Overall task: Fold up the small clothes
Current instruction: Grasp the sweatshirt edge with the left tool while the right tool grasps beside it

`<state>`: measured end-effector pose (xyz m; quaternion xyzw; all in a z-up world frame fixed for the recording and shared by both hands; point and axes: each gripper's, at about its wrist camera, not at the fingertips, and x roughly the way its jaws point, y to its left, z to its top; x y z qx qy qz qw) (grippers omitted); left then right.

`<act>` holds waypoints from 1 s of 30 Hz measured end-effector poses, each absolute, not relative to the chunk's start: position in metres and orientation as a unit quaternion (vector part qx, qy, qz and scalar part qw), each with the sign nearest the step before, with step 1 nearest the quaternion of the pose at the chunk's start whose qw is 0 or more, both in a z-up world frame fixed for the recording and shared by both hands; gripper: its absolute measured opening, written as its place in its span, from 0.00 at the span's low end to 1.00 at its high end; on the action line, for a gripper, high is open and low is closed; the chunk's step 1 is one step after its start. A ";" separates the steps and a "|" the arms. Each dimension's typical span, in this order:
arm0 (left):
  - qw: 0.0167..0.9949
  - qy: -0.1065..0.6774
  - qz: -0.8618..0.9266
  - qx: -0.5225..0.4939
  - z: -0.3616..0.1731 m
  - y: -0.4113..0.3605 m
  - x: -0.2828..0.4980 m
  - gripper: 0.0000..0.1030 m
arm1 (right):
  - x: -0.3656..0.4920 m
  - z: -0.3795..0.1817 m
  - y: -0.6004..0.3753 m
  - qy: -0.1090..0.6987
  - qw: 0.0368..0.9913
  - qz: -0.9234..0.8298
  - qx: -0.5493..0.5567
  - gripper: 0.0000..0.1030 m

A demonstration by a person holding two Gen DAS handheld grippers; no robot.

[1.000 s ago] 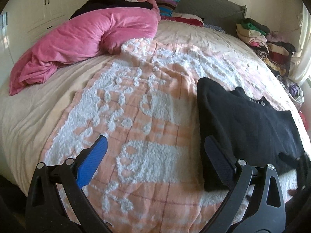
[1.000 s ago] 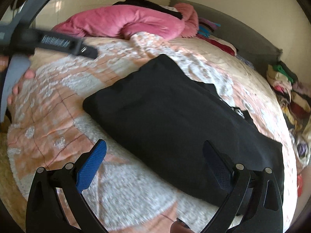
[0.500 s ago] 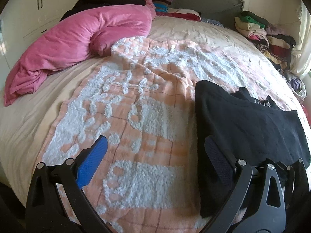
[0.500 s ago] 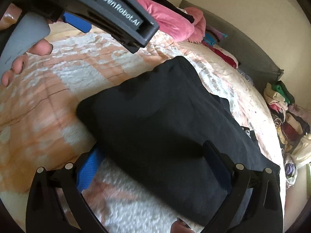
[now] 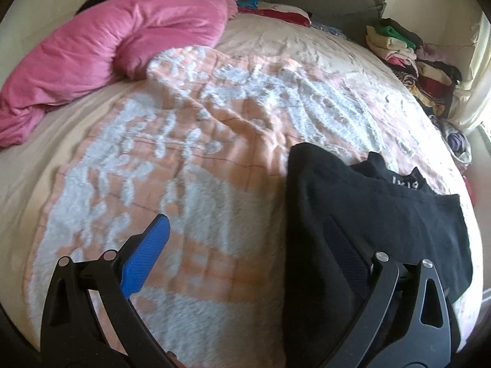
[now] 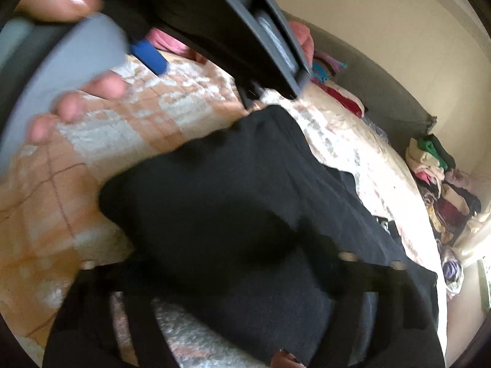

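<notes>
**Black garment between the closing right tool's fingers, left tool open at its edge**

While the left tool point(image 5: 245, 239) hangs over the bed, its jaws stand wide apart and grip nothing. Its blue left finger point(image 5: 147, 257) is over the peach and white blanket point(image 5: 190, 159), and its right finger point(image 5: 343, 245) is over the left border of the black garment point(image 5: 383, 214). That garment lies flat on the blanket, to the right of the tool's middle line, with its neck label turned toward the far side of the bed. A pink duvet point(image 5: 122, 36) is bunched at the far left, well apart from the garment, and a pile of folded clothes point(image 5: 408, 49) sits at the far right edge of the bed.

Seen from the right wrist, the left tool's grey body and the hand point(image 6: 76, 104) holding it fill the upper left, just beyond the garment's near corner. The right tool point(image 6: 245, 263) is down at the garment's point(image 6: 230, 190) near edge, its jaws closing with the black cloth bunched between them. Motion blur and dark cloth hide the pads, so whether they already press on the cloth cannot be told.
</notes>
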<state>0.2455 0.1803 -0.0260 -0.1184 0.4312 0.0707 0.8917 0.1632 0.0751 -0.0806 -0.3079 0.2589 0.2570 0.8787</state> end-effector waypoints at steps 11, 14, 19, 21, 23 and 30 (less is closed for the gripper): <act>0.863 0.471 0.013 -0.185 -0.041 0.163 0.272 0.91 | 0.147 -0.050 0.043 0.205 0.908 0.268 -0.250 0.13; 0.864 0.467 -0.003 -0.186 -0.038 0.150 0.274 0.91 | 0.141 -0.043 0.035 0.198 0.916 0.261 -0.232 0.12; 0.872 0.447 -0.041 -0.194 -0.023 0.122 0.269 0.46 | 0.128 -0.032 0.016 0.184 0.930 0.245 -0.201 0.11; 0.880 0.437 -0.049 -0.181 -0.013 0.107 0.266 0.32 | 0.124 -0.029 0.009 0.179 0.935 0.240 -0.190 0.11; 0.883 0.431 -0.058 -0.174 -0.006 0.096 0.265 0.27 | 0.120 -0.027 0.001 0.175 0.940 0.234 -0.178 0.11; 0.897 0.412 -0.073 -0.140 0.024 0.055 0.258 0.25 | 0.115 -0.014 -0.037 0.165 0.955 0.205 -0.134 0.10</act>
